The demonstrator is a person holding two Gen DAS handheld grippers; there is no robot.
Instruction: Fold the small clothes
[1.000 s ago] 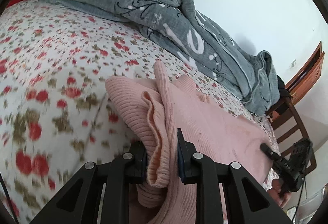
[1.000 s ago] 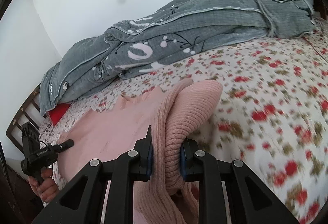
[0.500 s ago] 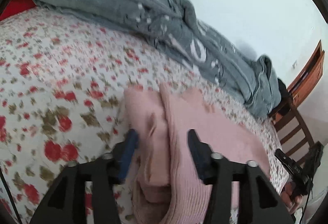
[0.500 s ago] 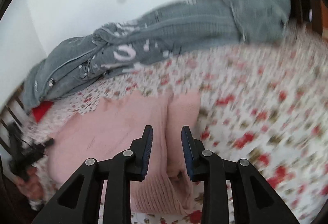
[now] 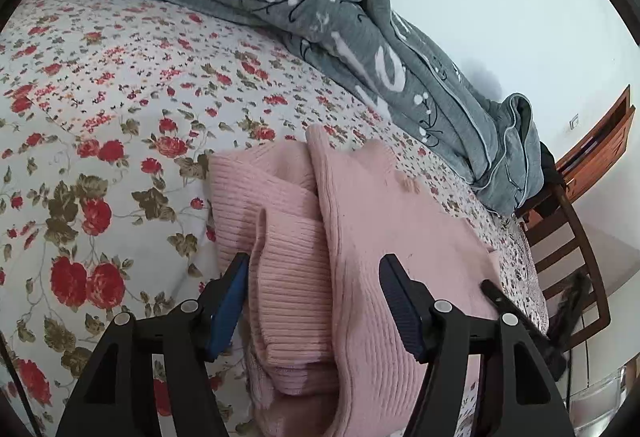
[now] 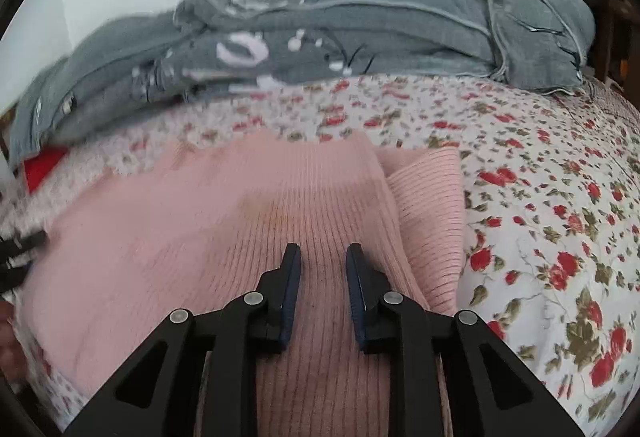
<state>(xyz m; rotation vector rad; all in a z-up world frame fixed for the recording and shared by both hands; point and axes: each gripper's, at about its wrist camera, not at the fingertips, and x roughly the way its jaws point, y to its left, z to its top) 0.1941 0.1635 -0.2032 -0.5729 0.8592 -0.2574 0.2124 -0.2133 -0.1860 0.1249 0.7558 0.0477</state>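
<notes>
On the floral bedsheet (image 5: 120, 109), a pink ribbed sweater (image 5: 360, 221) lies folded over itself, near the grey quilt (image 5: 360, 37) heaped along the far side. The left claw (image 5: 312, 301) is spread wide around a sleeve fold, gripping nothing. The right claw (image 6: 323, 289) hangs parted over the sweater (image 6: 224, 221), empty.

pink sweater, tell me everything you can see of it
The pink sweater is a soft rib-knit garment lying on the floral bedsheet, partly folded: one ribbed section is doubled over the flatter body, leaving layered edges at one side. Small bumps dot its surface. The left gripper straddles the folded part, open; the right gripper hovers open over the body. Nothing pinches it.
</notes>
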